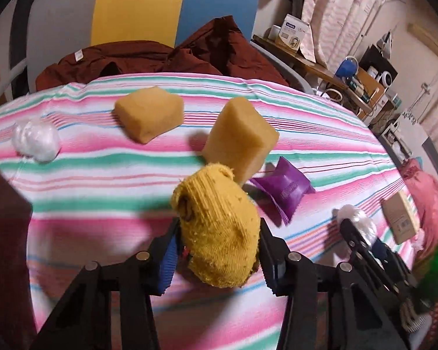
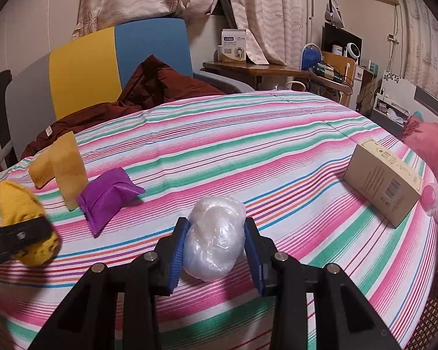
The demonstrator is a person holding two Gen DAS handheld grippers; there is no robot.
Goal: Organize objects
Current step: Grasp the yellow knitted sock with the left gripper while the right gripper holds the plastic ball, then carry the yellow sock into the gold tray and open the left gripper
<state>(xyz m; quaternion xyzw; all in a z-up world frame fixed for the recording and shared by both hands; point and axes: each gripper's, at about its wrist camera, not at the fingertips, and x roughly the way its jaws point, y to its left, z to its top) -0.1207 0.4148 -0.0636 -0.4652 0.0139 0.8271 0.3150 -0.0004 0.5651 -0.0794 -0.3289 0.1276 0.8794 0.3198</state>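
My left gripper (image 1: pixel 219 227) is shut on a mustard-yellow knitted sock bundle (image 1: pixel 219 227), held above the striped bedspread (image 1: pixel 102 175); it also shows at the left of the right wrist view (image 2: pixel 23 221). My right gripper (image 2: pixel 216 233) is shut on a crumpled white plastic bag ball (image 2: pixel 216 236), seen at the right in the left wrist view (image 1: pixel 357 221). Two tan sponge blocks (image 1: pixel 149 112) (image 1: pixel 241 137) and a purple pouch (image 1: pixel 283 189) lie just beyond the sock. A second white bag ball (image 1: pixel 35 140) lies at the far left.
A cardboard box (image 2: pixel 382 180) lies at the bed's right side, a pink item (image 2: pixel 433 197) beside it. A dark red garment (image 1: pixel 160 55) is heaped at the far edge before a yellow-and-blue chair (image 2: pixel 116 55). A cluttered desk (image 2: pixel 277 68) stands behind.
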